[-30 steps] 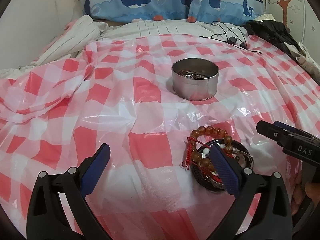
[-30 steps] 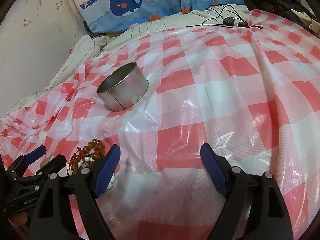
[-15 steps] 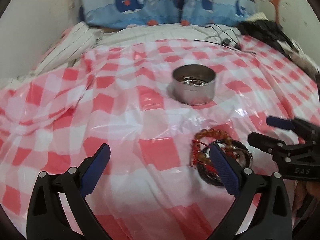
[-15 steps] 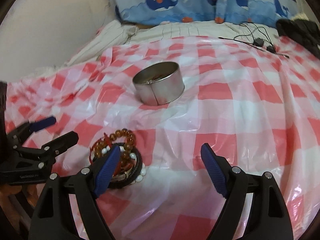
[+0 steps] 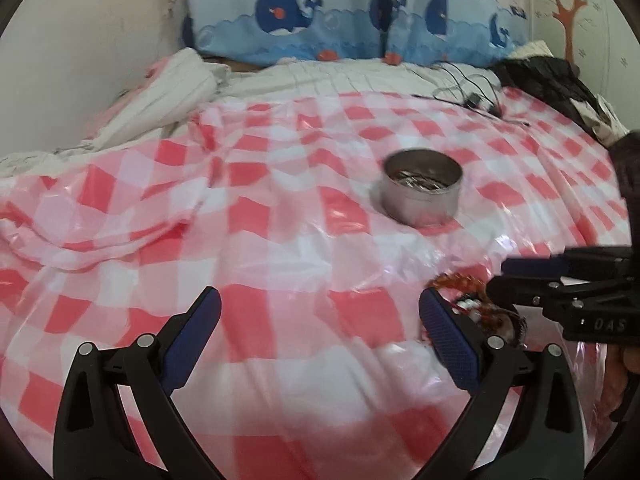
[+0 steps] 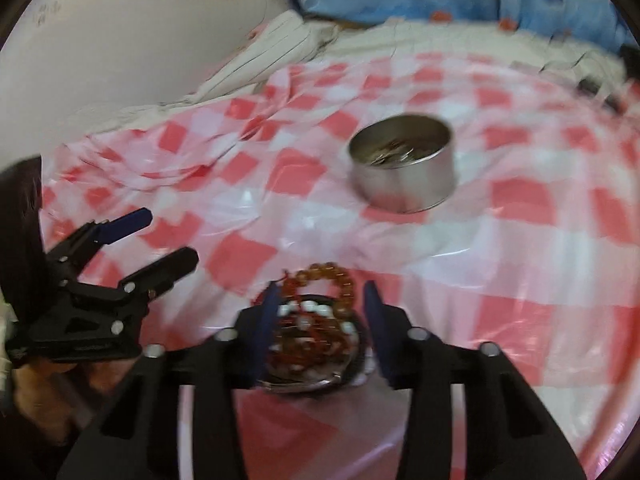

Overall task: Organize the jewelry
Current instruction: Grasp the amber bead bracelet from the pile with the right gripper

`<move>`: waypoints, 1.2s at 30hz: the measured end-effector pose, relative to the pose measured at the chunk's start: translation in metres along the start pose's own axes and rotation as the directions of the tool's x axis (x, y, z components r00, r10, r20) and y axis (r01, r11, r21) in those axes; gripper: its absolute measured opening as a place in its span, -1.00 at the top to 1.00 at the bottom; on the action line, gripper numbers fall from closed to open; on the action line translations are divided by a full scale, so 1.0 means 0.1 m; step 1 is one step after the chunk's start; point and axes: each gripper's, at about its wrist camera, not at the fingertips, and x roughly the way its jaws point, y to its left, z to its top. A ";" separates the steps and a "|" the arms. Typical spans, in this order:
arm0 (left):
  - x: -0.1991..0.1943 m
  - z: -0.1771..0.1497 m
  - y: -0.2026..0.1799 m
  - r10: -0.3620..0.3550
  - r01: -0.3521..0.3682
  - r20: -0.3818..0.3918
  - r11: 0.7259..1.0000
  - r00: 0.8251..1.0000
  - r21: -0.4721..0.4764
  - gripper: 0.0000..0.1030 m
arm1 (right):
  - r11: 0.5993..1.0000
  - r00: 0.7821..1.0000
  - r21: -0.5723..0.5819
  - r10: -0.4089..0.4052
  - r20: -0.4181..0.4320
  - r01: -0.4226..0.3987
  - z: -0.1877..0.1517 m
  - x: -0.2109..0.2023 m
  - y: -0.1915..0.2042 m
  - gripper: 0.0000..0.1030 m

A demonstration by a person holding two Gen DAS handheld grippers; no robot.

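— What can be counted on the checked cloth [image 5: 280,216]?

— One round metal tin [image 6: 403,168] is seen, with metal pieces inside that are too blurred to be counted. One heap of bracelets [image 6: 316,320] is seen; an amber bead strand, white beads and a dark band can be made out, but an exact number cannot be told.

— And grippers?

— Two are counted: one left gripper [image 5: 320,322] and one right gripper [image 6: 320,316], each with two blue-padded fingers.
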 end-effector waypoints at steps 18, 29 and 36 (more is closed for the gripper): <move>0.00 -0.01 -0.06 -0.123 0.123 -0.001 0.992 0.992 -0.003 -0.85 | 0.975 0.993 0.190 0.111 0.040 -0.116 0.16 0.04 -0.45 0.76; 0.20 -0.01 -0.55 -0.275 0.280 -0.059 0.952 0.960 0.124 -0.85 | 0.951 0.990 0.297 0.047 0.132 -0.085 0.22 -0.25 -0.77 0.76; 0.55 0.04 -0.88 -0.287 0.319 -0.166 0.923 0.943 0.214 -0.85 | 0.924 0.985 0.375 0.006 0.171 -0.071 0.20 -0.31 -0.96 0.76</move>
